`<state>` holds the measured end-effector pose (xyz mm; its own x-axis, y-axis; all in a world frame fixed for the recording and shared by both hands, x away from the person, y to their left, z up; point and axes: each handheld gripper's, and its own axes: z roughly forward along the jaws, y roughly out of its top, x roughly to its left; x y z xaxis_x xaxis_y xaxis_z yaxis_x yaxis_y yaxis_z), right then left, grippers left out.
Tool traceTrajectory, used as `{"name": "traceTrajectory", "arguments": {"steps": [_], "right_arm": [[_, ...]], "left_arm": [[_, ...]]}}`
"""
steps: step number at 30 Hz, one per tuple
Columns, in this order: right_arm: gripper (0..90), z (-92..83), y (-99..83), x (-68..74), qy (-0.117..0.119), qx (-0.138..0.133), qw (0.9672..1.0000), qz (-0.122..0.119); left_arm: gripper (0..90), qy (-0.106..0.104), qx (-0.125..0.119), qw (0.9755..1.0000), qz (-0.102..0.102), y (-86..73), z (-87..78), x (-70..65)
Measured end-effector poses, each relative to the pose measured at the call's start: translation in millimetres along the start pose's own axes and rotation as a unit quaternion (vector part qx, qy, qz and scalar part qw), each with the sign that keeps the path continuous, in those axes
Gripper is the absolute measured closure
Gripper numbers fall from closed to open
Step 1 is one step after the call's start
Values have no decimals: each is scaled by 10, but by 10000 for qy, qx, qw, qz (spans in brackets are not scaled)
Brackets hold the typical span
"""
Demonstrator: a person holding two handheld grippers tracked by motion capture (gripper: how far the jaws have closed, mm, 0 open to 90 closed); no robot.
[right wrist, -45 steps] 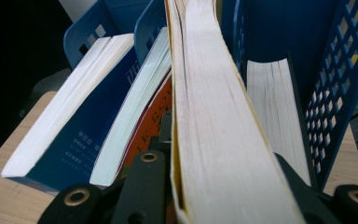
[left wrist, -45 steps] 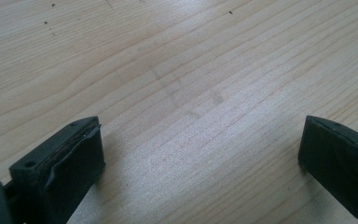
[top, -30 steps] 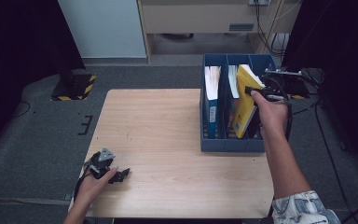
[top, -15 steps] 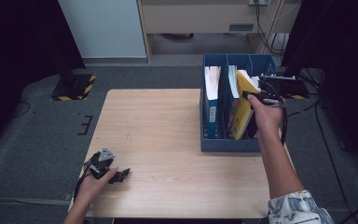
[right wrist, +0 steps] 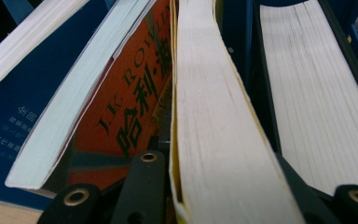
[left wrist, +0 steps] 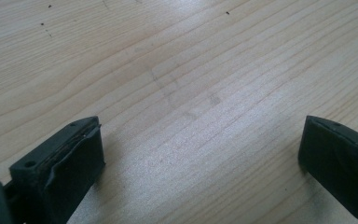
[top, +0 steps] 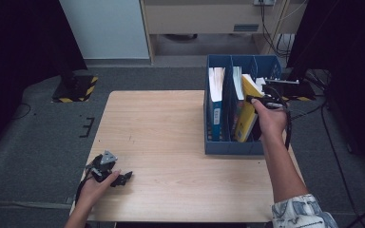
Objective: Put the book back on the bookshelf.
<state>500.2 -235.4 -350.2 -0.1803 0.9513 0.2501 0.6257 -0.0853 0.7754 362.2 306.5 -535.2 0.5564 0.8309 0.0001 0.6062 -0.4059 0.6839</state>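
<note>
Books stand on edge in the blue plastic divided file box [top: 228, 145] at the right of the pale wooden table [top: 171, 123], and the right gripper [top: 261, 99] is clamped on the top edge of the thick yellow-covered paperback [top: 246, 114]. In the right gripper view its black jaws press both sides of that paperback's cream page block [right wrist: 214, 116], beside an orange-covered book [right wrist: 130, 107]. The yellow book leans, its top sticking out above the box wall, most likely because it is being tilted into or out of its slot. The left gripper [top: 111, 173] rests low at the table's near-left corner, jaws spread wide over bare wood [left wrist: 196, 116], apparently parked out of the way.
</note>
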Motion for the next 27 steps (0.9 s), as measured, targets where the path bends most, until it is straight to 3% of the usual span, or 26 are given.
{"name": "traceTrajectory", "arguments": {"steps": [12,27], "right_arm": [[743,44,-60,-29,16,62,9999,88],[728,74,-107,6,-8,217,9998,2]], "left_arm": [[0,0,3,10000,6,0,0,0],[0,-3,4,10000,14,0,0,0]]}}
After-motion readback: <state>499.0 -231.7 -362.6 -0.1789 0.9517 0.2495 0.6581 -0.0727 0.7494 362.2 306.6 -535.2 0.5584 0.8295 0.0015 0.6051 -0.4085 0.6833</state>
